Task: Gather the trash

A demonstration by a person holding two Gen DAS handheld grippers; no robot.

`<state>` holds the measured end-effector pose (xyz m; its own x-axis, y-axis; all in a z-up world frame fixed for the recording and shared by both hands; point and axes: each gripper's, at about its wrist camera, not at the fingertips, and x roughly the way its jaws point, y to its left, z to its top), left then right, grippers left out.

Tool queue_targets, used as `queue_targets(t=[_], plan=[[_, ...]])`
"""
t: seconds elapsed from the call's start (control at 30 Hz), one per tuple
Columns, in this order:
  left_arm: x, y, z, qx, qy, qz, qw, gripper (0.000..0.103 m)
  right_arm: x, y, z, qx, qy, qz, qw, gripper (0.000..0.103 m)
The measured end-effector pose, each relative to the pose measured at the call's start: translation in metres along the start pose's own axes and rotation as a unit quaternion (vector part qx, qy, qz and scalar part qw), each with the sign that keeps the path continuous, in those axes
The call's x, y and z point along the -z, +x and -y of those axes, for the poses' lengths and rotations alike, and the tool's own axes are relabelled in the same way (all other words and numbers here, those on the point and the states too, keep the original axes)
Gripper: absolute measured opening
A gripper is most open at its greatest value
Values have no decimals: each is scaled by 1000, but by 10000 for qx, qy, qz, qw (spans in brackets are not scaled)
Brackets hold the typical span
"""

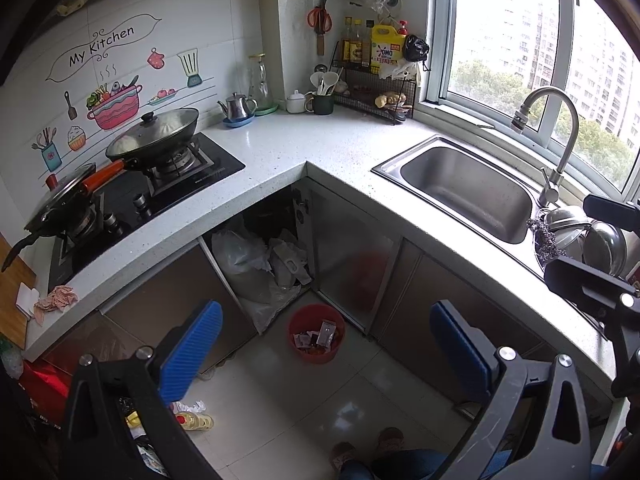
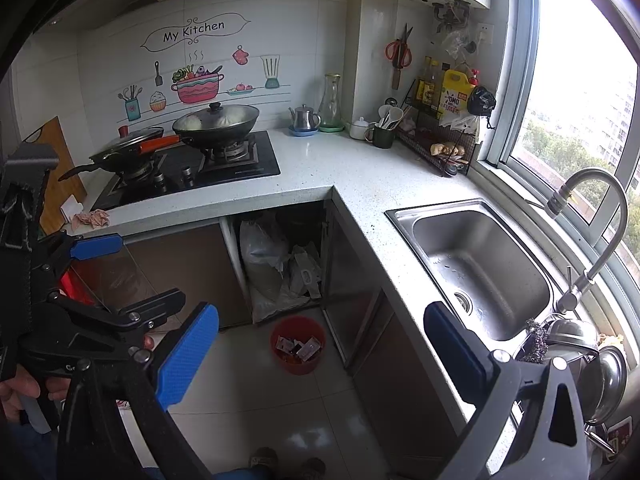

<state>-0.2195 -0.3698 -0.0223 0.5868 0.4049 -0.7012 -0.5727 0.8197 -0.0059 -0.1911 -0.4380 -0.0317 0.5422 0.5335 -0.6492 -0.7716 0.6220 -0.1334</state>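
Left gripper (image 1: 326,354): held high over the floor, blue pads spread wide apart, nothing between them.
Right gripper (image 2: 322,354): also up in the air, pads released and far apart, empty.
Red bin (image 1: 317,333): stands on the pale floor tiles in the inner corner, just in front of the open cabinet; seen from above between the left gripper's pads.
Bin contents: small wrappers and packets, some white, some brownish, lying loose in the bottom; I cannot read them.
Open cabinet (image 1: 260,248): door ajar under the counter corner, stuffed with crumpled grey and clear plastic bags.
Sink (image 2: 476,268): steel basin, nothing in it but a few water drops and the drain.
Wok (image 1: 154,138): on the rear burner with a glass lid on; contents cannot be made out.
Frying pan (image 1: 60,204): on the near burner, tilted lid over it.
Wire rack (image 2: 440,148): by the window, bottles above, ginger on the lower shelf.
Green mug (image 1: 322,103): holds white spoons.
Crumpled cloth (image 1: 56,300): pinkish, on the counter's left end, beside the hob.
Floor scraps (image 1: 192,412): a crumpled white paper and a yellow bottle lying near the left gripper's left pad.
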Motion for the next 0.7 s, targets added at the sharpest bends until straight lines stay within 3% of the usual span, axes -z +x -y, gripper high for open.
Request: queue_targets(t=[0.7], plan=[[0,7,2,18,163,-89,9998,103,3,1,6,-76,4,-122,9999,103]])
